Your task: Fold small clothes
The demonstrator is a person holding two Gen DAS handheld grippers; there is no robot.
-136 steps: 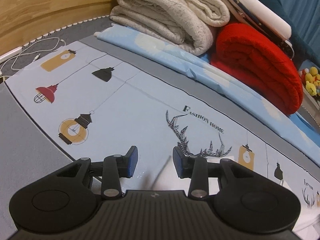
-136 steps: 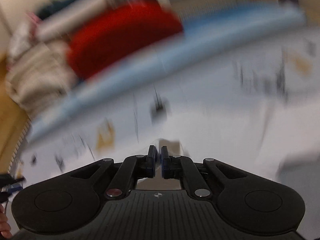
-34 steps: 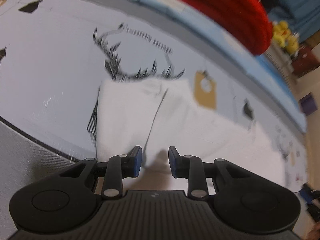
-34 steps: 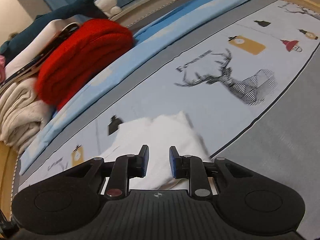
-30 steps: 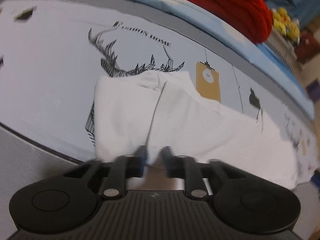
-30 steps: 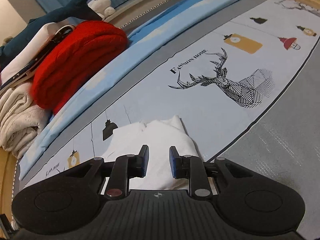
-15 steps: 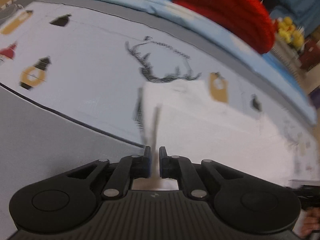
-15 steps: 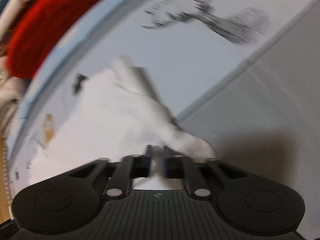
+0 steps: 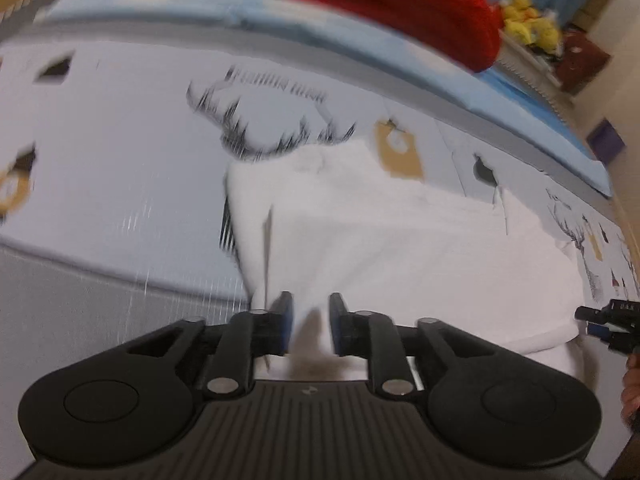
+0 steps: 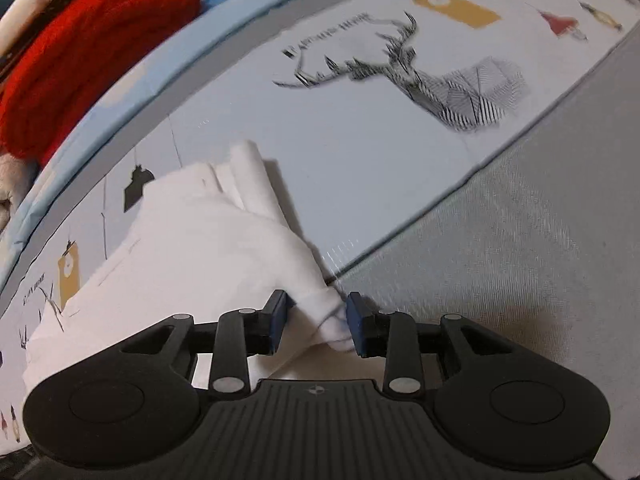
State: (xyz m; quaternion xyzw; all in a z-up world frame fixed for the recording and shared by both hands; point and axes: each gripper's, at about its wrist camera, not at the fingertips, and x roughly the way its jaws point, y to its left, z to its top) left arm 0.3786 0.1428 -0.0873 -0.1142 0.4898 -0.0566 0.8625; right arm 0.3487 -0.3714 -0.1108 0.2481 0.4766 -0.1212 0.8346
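A small white piece of clothing (image 9: 400, 240) lies spread out on the bed, on a pale sheet (image 9: 120, 160) with a deer picture (image 10: 420, 68) and little lamps printed on it. A big red blanket (image 10: 88, 32) sits rolled up at the far side, well away from the cloth. The left gripper (image 9: 310, 322) is at the near edge of the cloth, and its two blue pads stand a little apart with white cloth showing between them; the picture is blurry, so I cannot tell if it is pinching or letting go. The right gripper (image 10: 316, 324) is at the other near corner, where the cloth is bunched into a lump between its pads, which look partly apart and close beside the lump. I think this cloth is very light and very soft. It will flop and sag, not stay flat like paper. It may slip out if only a tiny bit is pinched. The best places to hold it look like the two near corners or the edge, one for each gripper, so the cloth hangs even and can be laid over itself in a neat fold.
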